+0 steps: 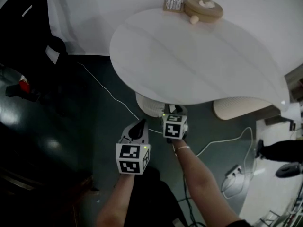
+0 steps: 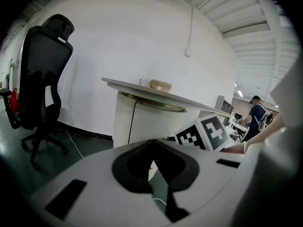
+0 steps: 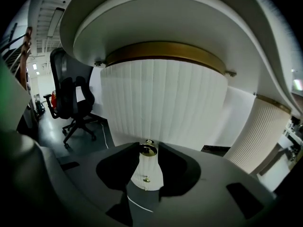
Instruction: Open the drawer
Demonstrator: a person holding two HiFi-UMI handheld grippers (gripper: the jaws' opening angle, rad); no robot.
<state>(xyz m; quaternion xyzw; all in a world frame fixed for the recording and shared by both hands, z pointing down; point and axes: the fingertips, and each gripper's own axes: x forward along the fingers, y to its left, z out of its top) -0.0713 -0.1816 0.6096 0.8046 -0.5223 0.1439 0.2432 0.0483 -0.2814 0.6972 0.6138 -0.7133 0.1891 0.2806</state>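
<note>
A white fluted round pedestal (image 3: 161, 103) stands under the white tabletop (image 1: 199, 56). A brass drawer knob (image 3: 148, 150) sits on its front, with a second small brass knob (image 3: 146, 179) below it. My right gripper (image 3: 148, 151) reaches under the table edge, and its dark jaws are closed around the upper knob, one on each side. In the head view the right gripper (image 1: 173, 109) is at the pedestal (image 1: 147, 105). My left gripper (image 1: 141, 123) hangs to the left and a little back, shut and holding nothing. The left gripper (image 2: 152, 143) points toward the pedestal (image 2: 142, 122).
A black office chair (image 2: 42, 84) stands on the dark floor at the left. A white cable (image 1: 109, 94) runs across the floor to the pedestal. A second fluted pedestal (image 1: 236, 109) is at the right. Wooden items (image 1: 203, 7) sit at the tabletop's far edge. A person (image 2: 255, 115) stands far off.
</note>
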